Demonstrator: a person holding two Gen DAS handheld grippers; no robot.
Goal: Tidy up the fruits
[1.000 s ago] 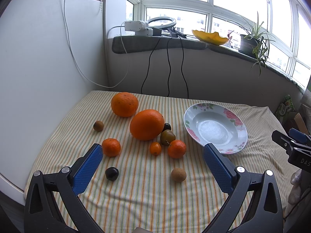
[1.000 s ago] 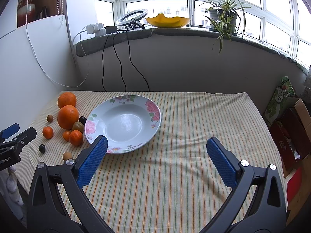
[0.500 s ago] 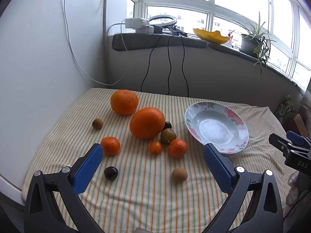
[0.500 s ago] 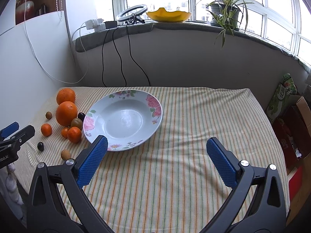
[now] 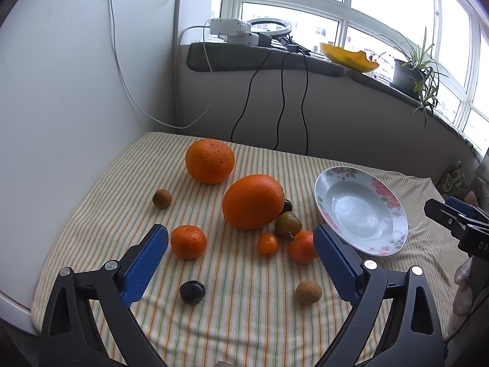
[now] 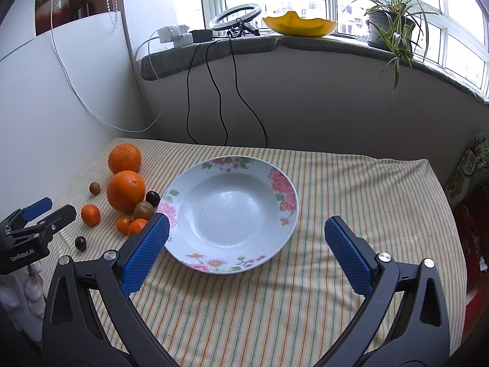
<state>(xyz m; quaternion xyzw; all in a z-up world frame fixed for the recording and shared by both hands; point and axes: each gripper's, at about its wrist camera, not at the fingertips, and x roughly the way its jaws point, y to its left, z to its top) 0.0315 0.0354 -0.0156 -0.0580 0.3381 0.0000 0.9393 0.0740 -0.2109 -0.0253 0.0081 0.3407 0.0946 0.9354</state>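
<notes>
Several fruits lie on the striped cloth: two large oranges (image 5: 252,201) (image 5: 210,161), a tangerine (image 5: 188,241), two smaller orange fruits (image 5: 268,244) (image 5: 302,246), a greenish fruit (image 5: 287,225), dark plums (image 5: 192,291), and brown longans (image 5: 308,291) (image 5: 162,198). An empty flowered plate (image 6: 284,235) (image 5: 394,238) lies to their right. My left gripper (image 5: 240,253) is open and empty above the near fruits. My right gripper (image 6: 246,244) is open and empty, hovering over the plate's near rim. The fruit cluster also shows in the right wrist view (image 6: 125,190).
A white panel (image 5: 61,107) borders the table's left side. A grey wall with hanging cables (image 5: 281,113) runs behind. The sill holds a power strip, ring light, yellow bowl (image 6: 299,24) and potted plant (image 6: 391,21). Boxes (image 6: 470,171) stand beyond the table's right edge.
Both grippers have moved forward and lower toward the table; the fruits and plate appear larger. Nothing on the table has moved. Both stay open.
</notes>
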